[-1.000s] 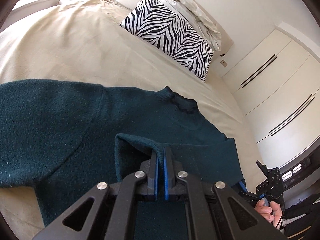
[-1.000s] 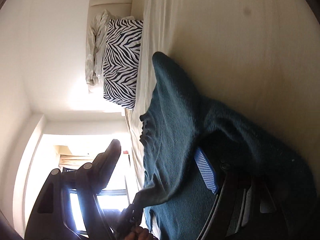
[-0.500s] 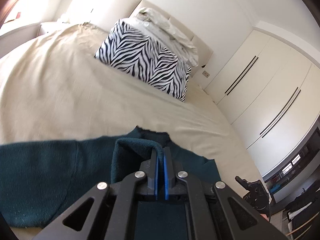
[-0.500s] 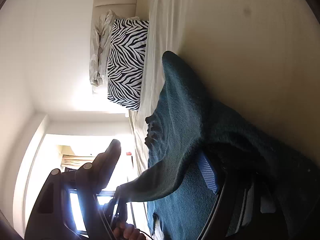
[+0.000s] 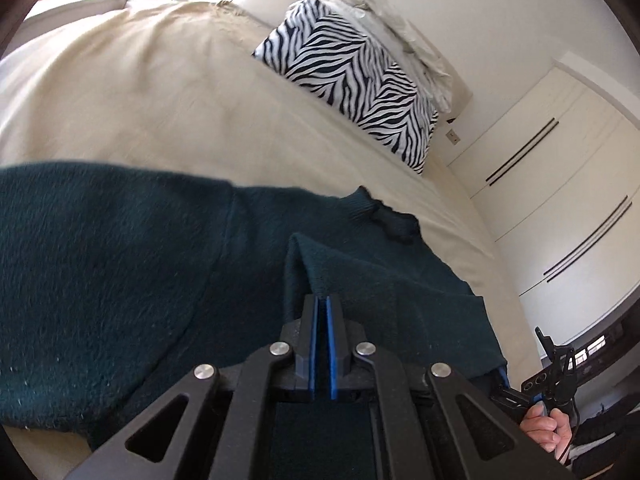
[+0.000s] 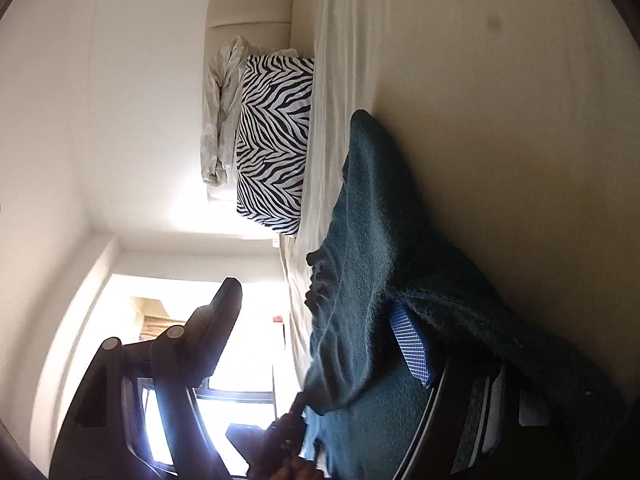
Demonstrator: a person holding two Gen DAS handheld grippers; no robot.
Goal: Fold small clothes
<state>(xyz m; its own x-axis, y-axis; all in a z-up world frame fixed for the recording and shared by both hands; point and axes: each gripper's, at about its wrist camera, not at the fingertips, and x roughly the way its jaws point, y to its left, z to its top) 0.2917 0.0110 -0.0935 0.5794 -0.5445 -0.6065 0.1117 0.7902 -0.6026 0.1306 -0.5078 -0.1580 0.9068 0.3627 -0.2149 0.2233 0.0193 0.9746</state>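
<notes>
— Sweater [image 5: 120, 280]: where do you have it?

— You have it spread on the bed [image 5: 160, 92], its body wide and flat, with the ribbed collar [image 5: 384, 216] on the side toward the zebra pillow [image 5: 352, 80]. Part of the knit is lifted off the rest and stands up as a raised fold on the side away from that pillow.

— And your left gripper [image 5: 320, 312]?

— Your left gripper is clenched on that raised fold; the two blue pads [image 5: 313, 344] are pressed nearly together with the knit pinched between them at the tips.

— What about your right gripper [image 6: 320, 320]?

— It is turned on its side. Its fingers stand wide apart: the dark finger [image 6: 218, 320] is in the air, clear of the cloth, and the one with the blue patterned pad [image 6: 412, 344] is tucked in against the knit, with sweater cloth draped over it. It grips nothing. From the left camera you can see it at the sweater's edge, far from the pillow, with your right hand [image 5: 546, 426] on its handle.

— Anything else near the pillow?

— A crumpled pale sheet [image 5: 396, 28] lies behind it against the headboard [image 6: 250, 8], and white wardrobe doors [image 5: 560, 184] stand beyond the bed.
</notes>
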